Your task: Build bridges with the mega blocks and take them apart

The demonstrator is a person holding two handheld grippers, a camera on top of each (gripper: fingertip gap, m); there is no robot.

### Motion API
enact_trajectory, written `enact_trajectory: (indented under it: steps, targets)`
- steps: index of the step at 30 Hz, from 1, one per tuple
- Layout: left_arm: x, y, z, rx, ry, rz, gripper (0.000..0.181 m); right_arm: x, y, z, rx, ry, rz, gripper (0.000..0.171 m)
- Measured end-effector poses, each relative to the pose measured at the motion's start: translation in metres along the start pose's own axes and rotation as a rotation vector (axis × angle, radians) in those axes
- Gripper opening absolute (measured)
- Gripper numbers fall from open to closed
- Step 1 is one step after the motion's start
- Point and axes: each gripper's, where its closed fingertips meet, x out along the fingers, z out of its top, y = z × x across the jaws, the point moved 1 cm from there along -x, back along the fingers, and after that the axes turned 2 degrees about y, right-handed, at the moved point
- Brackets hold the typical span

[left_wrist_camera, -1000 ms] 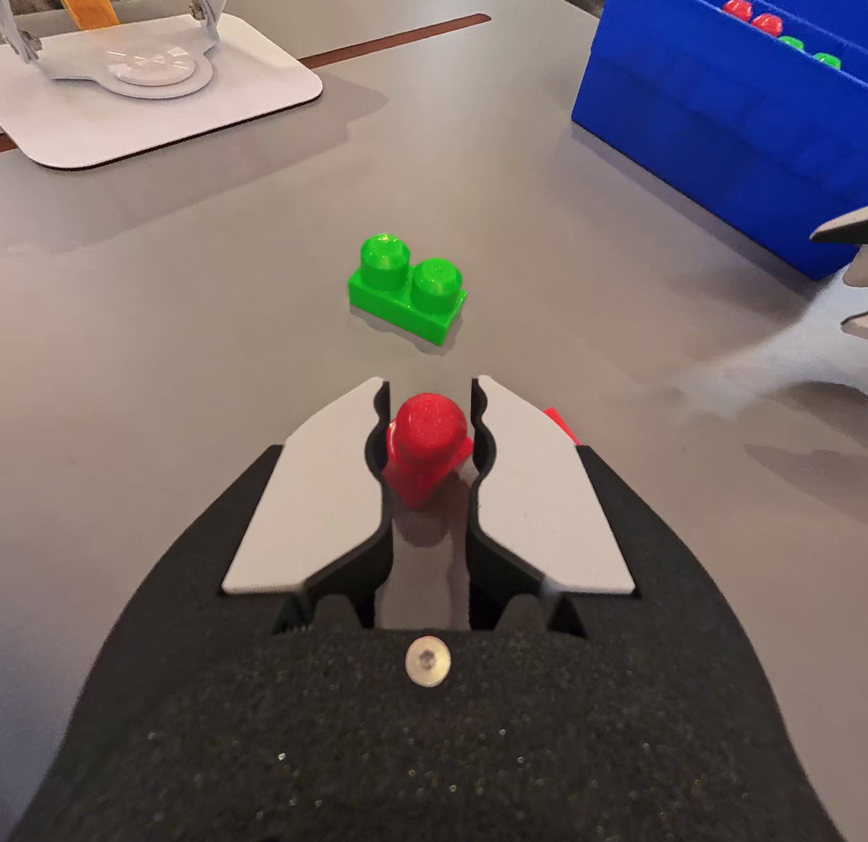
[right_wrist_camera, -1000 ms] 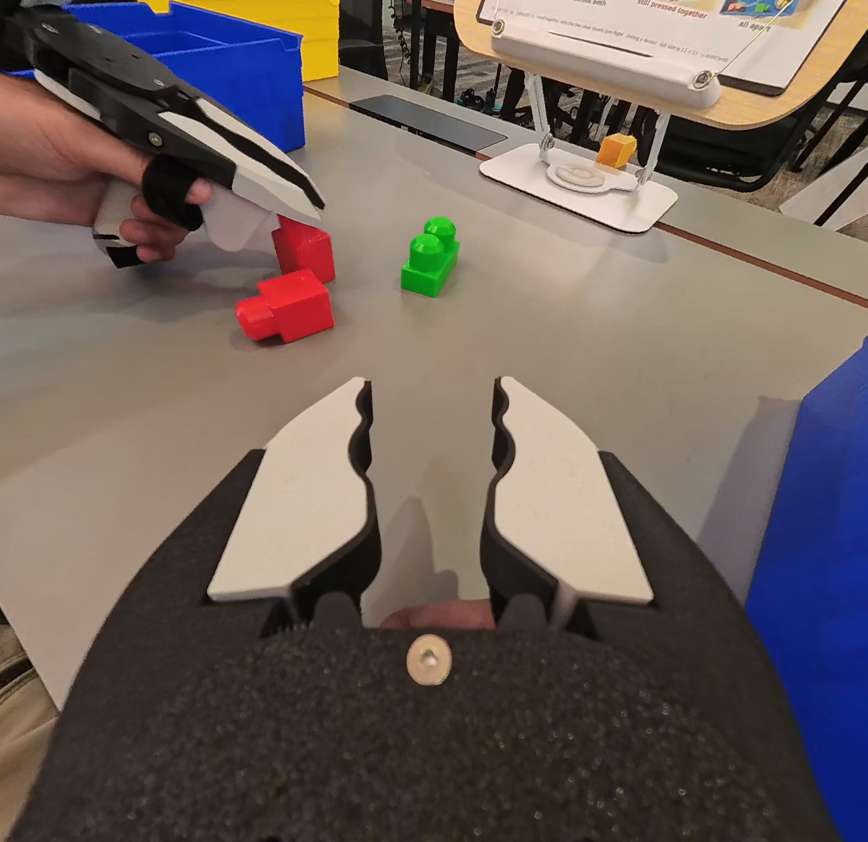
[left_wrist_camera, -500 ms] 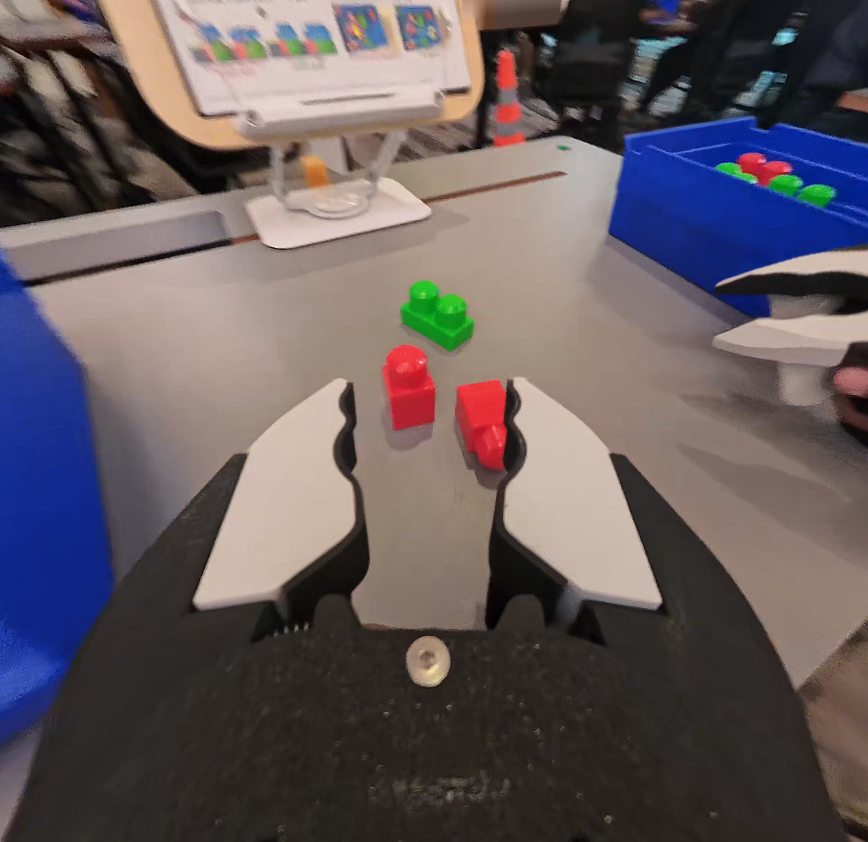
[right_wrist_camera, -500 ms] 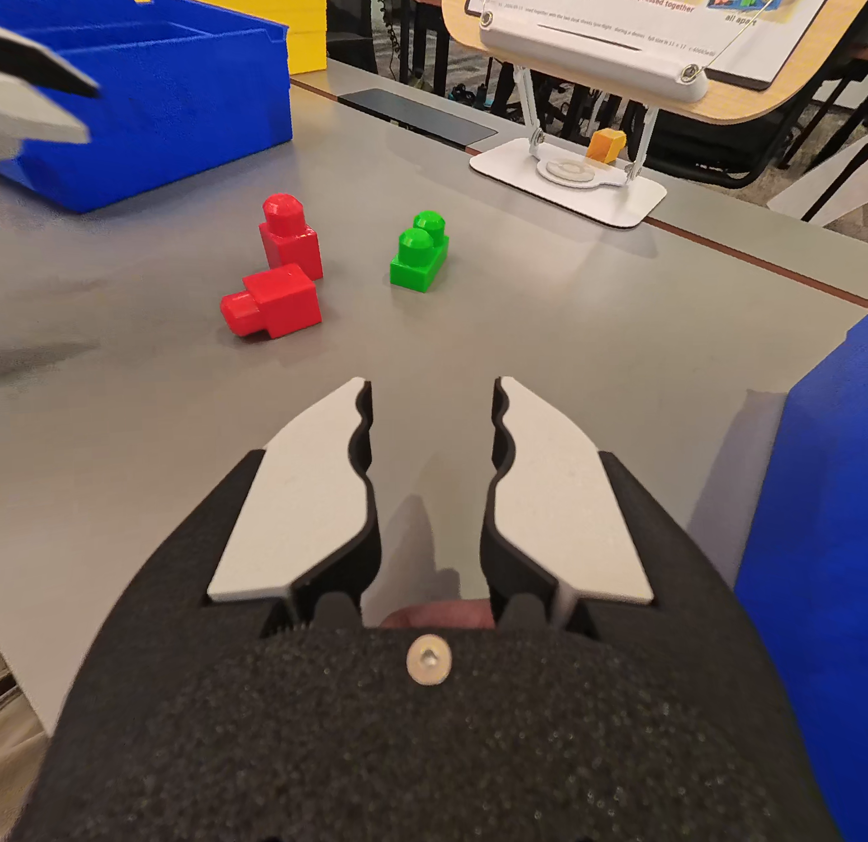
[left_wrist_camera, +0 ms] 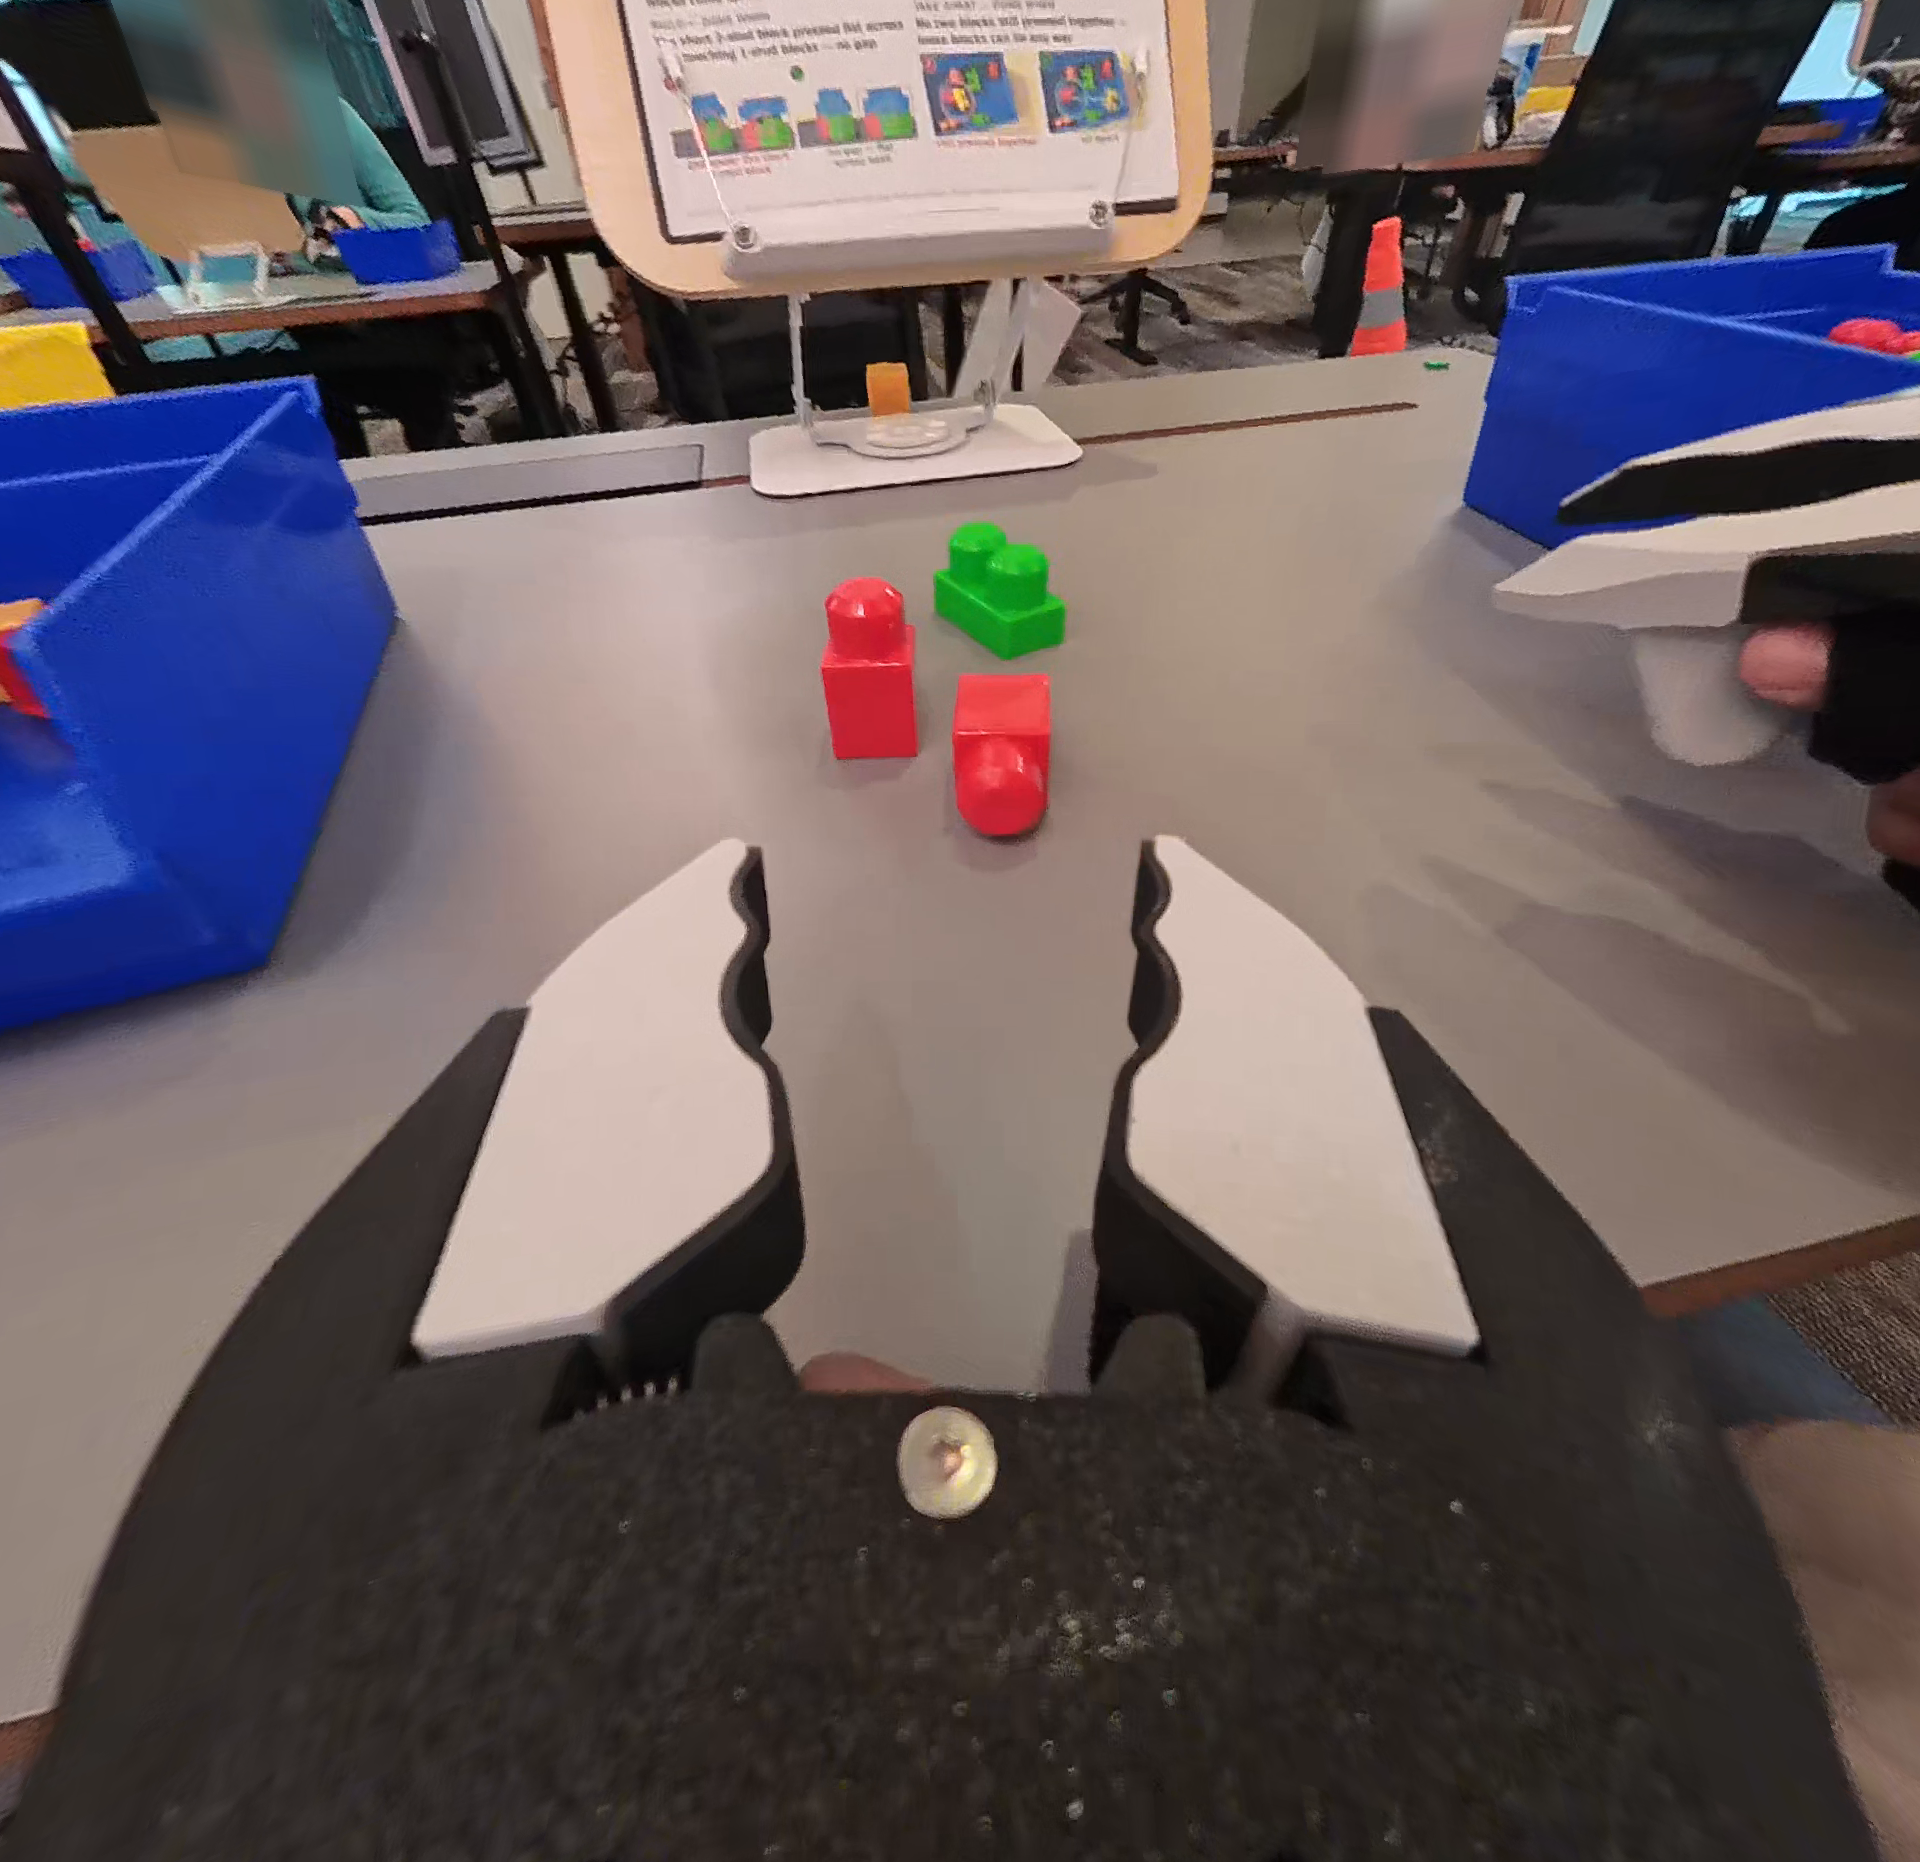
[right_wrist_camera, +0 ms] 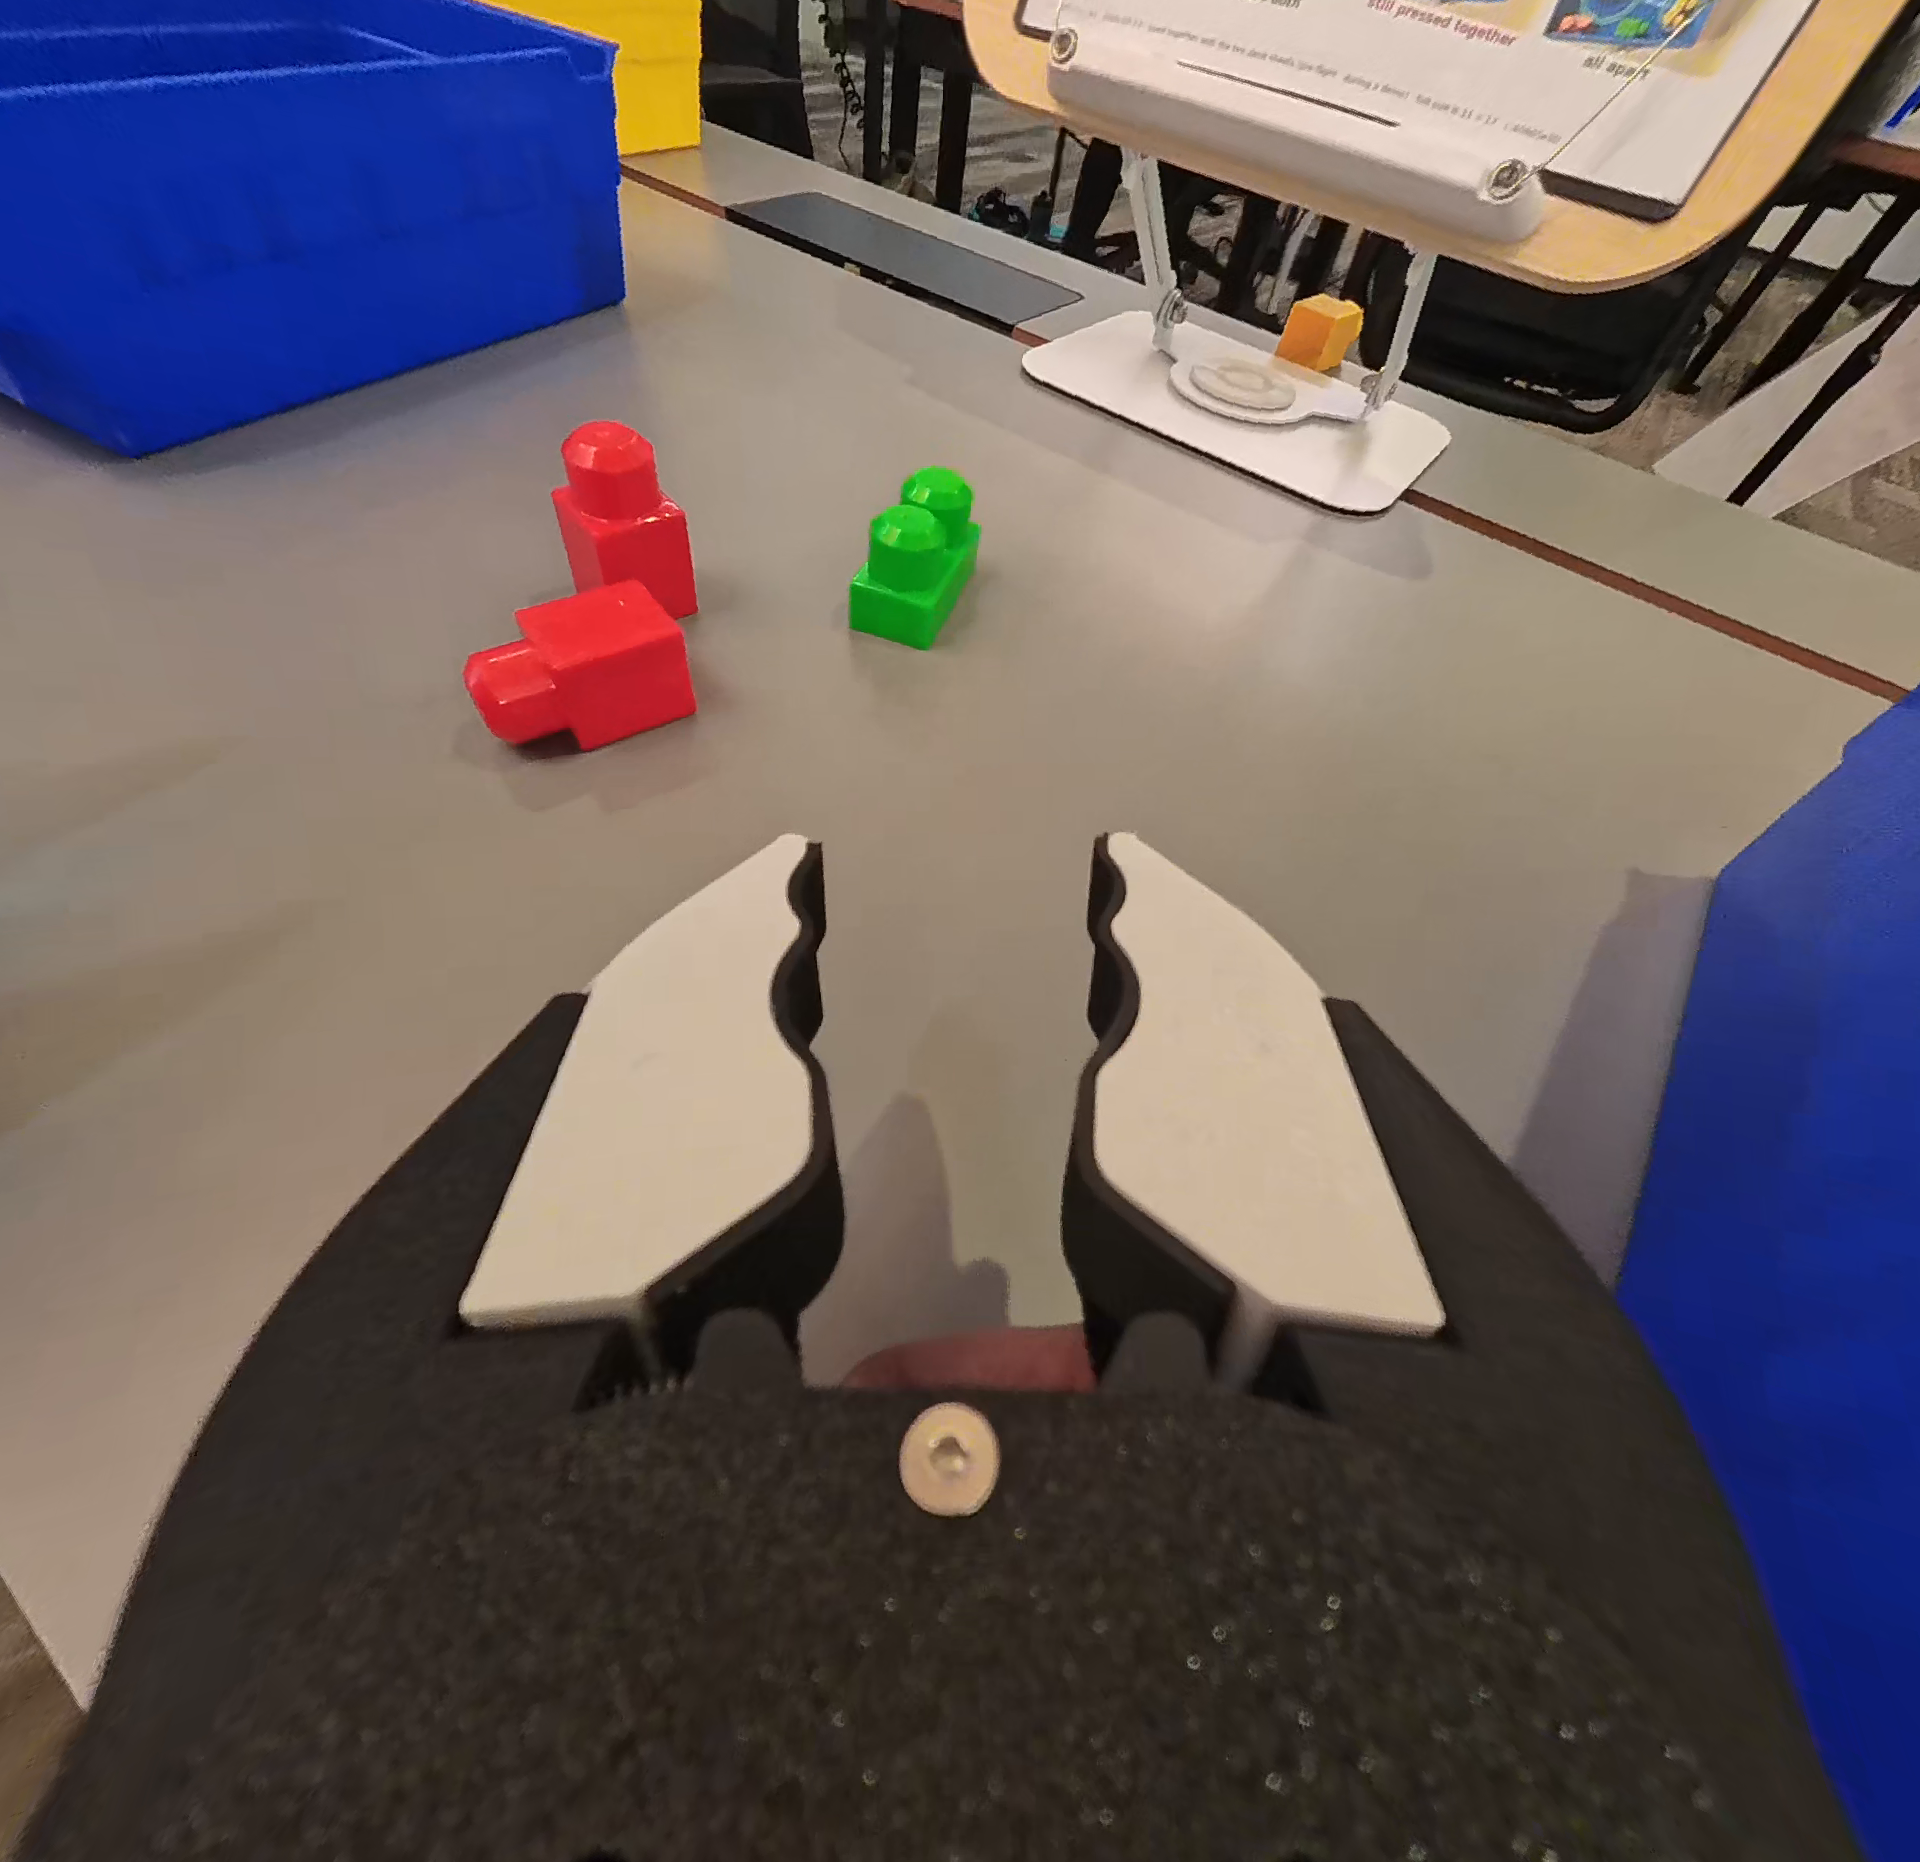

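Three blocks sit apart on the grey table (left_wrist_camera: 1299, 773). A red one-stud block (left_wrist_camera: 868, 674) (right_wrist_camera: 623, 524) stands upright. A second red one-stud block (left_wrist_camera: 1000, 747) (right_wrist_camera: 587, 674) lies on its side. A green two-stud block (left_wrist_camera: 1000, 591) (right_wrist_camera: 914, 560) stands upright behind them. My left gripper (left_wrist_camera: 948, 862) is open and empty, short of the lying red block. My right gripper (right_wrist_camera: 956, 856) is open and empty, nearer than the blocks; it also shows at the right edge of the left wrist view (left_wrist_camera: 1704, 545).
A blue bin (left_wrist_camera: 177, 628) (right_wrist_camera: 291, 181) stands at the left. Another blue bin (left_wrist_camera: 1662, 389) (right_wrist_camera: 1808, 1085) with red blocks inside stands at the right. An instruction board on a white stand (left_wrist_camera: 914, 441) (right_wrist_camera: 1236, 399) is at the back, with a small orange block (right_wrist_camera: 1320, 329). A yellow bin (right_wrist_camera: 623, 36) is behind. The red one-stud block (left_wrist_camera: 868, 674) lies around 15 cm away from my left fingertips.
My left gripper let go of the upright red block, opened and drew back from the blocks. My right gripper stayed open and shifted slightly.
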Motion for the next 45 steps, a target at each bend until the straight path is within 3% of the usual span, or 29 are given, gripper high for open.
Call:
enact_trajectory:
  steps: [6,10,19,28,30,32,45]
  targets:
    - [0.006,-0.007,-0.003,0.019,0.057,-0.027,0.067,0.000,0.002,0.000,-0.008,0.005,0.002,0.049]
    - [0.028,-0.009,-0.006,0.041,0.186,-0.035,0.066,0.000,0.002,0.001,-0.007,0.003,0.005,0.048]
    - [0.083,-0.026,-0.039,-0.124,0.535,-0.124,0.062,-0.004,-0.005,0.001,0.013,-0.007,0.006,0.048]
    - [0.111,-0.011,-0.042,-0.003,0.592,-0.067,0.061,-0.007,-0.013,-0.001,0.051,-0.016,0.015,0.048]
    - [0.114,-0.014,-0.044,0.011,0.601,-0.080,0.052,-0.007,-0.013,-0.001,0.053,-0.016,0.017,0.048]
    - [0.115,-0.014,-0.042,0.028,0.584,-0.071,0.029,-0.008,-0.014,-0.002,0.054,-0.015,0.018,0.048]
    - [0.111,-0.013,-0.035,0.077,0.592,-0.137,0.028,-0.007,-0.014,-0.002,0.056,-0.012,0.018,0.048]
